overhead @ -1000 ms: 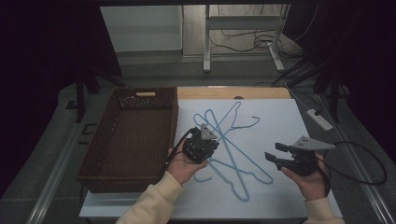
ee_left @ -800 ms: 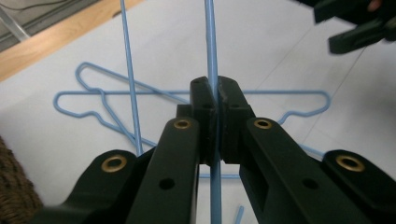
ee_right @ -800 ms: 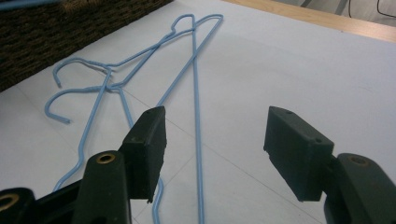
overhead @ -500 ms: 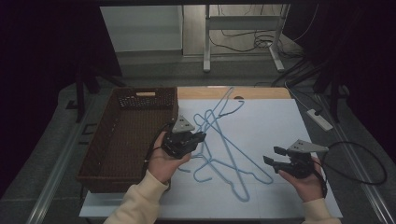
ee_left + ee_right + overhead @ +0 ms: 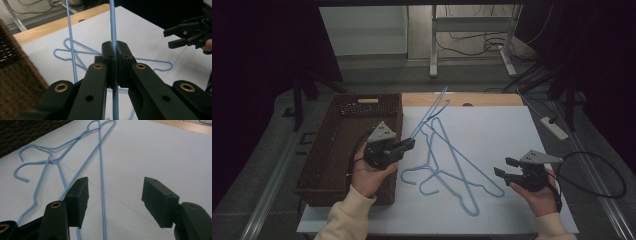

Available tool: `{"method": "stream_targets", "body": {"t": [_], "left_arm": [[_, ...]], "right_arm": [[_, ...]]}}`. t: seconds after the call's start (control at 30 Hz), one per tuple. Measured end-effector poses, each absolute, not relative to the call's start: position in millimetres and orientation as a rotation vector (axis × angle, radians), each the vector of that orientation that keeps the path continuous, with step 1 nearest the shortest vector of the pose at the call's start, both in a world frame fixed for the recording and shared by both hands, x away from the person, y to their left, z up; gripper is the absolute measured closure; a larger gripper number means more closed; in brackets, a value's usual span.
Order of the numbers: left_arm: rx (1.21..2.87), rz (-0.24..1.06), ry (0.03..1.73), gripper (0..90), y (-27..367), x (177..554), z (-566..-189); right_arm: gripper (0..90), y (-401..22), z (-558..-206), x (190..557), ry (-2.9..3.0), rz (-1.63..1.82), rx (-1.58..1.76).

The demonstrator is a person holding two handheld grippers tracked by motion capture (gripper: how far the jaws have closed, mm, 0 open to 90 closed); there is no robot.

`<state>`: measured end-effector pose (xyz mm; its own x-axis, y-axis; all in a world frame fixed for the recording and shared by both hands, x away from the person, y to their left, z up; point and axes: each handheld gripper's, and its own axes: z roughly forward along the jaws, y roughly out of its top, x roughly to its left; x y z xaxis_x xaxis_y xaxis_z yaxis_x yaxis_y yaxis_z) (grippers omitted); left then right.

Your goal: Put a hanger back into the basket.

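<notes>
Three thin light-blue wire hangers were in play on the white sheet-covered bench (image 5: 512, 130). I had the left gripper (image 5: 408, 145) pinched tight on one raised blue wire hanger (image 5: 430, 111), jaws pressed together w/ the wire running straight up between the pads in the left gripper view (image 5: 113, 30). That hanger tilted up off the bench, its far end reaching over the wooden strip at the bench's far edge (image 5: 492, 99). The left gripper sat just beside the bench's left edge, over the near right corner of the dark brown woven basket (image 5: 337, 145), which stood along that edge.

The other two blue wire hangers (image 5: 457, 170) lay flat & crossed near the bench's middle, hooks toward the basket side; also seen ahead of the right gripper (image 5: 100, 165). The right gripper (image 5: 504, 167) was held near the bench's right front corner, jaws spread w/ nothing between the pads, hovering a bit apart from the flat hangers' ends.
</notes>
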<state>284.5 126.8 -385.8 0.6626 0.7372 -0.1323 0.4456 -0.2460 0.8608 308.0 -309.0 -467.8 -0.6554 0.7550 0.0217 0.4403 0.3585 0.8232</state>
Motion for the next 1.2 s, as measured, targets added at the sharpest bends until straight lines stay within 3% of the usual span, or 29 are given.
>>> {"method": "stream_targets", "body": {"t": [1.2], "left_arm": [[1.748,0.468,1.024,86.8,216.2,280.9,-374.3]], "right_arm": [[38.7,-304.8,-473.1,308.8,2.289,1.152,1.037]]}}
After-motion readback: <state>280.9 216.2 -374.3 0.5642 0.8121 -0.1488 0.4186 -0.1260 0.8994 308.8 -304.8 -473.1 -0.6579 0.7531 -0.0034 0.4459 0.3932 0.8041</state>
